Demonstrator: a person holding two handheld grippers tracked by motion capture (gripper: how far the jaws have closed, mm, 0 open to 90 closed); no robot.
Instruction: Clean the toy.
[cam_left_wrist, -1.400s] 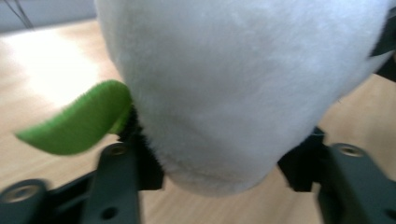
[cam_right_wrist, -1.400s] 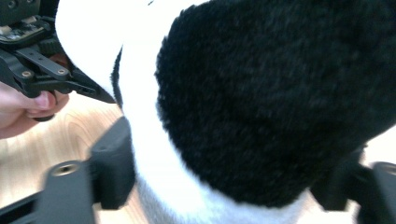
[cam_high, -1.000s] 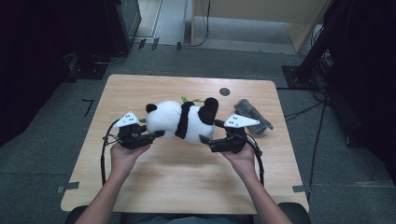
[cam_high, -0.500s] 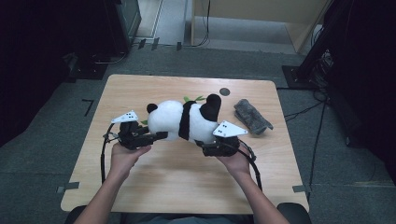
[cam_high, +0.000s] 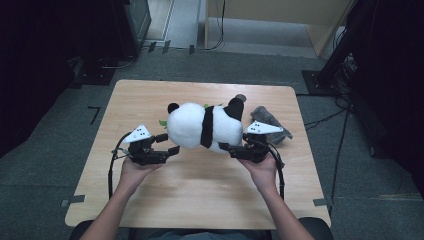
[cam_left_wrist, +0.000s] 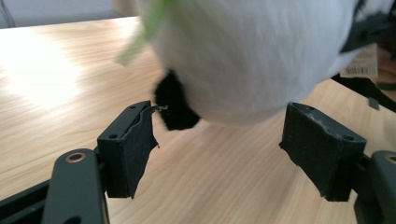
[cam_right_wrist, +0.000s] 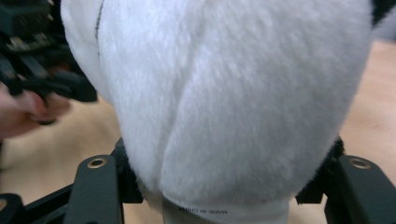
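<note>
High view: panda plush (cam_high: 200, 126) between claws

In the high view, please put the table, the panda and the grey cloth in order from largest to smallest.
1. Table, clearly the largest.
2. Panda, covering a small part of the tabletop.
3. Grey cloth, the smallest; the right claw hides part of it.

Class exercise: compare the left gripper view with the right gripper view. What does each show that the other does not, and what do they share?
Left gripper view alone: a black ear under the panda's head, a green leaf, a paper tag, and the left gripper with its jaws apart, having just been opening, pads clear of the plush. Right gripper view alone: a white label reading MADE IN CHINA, and the right gripper, jaws just closing, flanking the body. Shared: the white plush panda and the wooden table.
</note>
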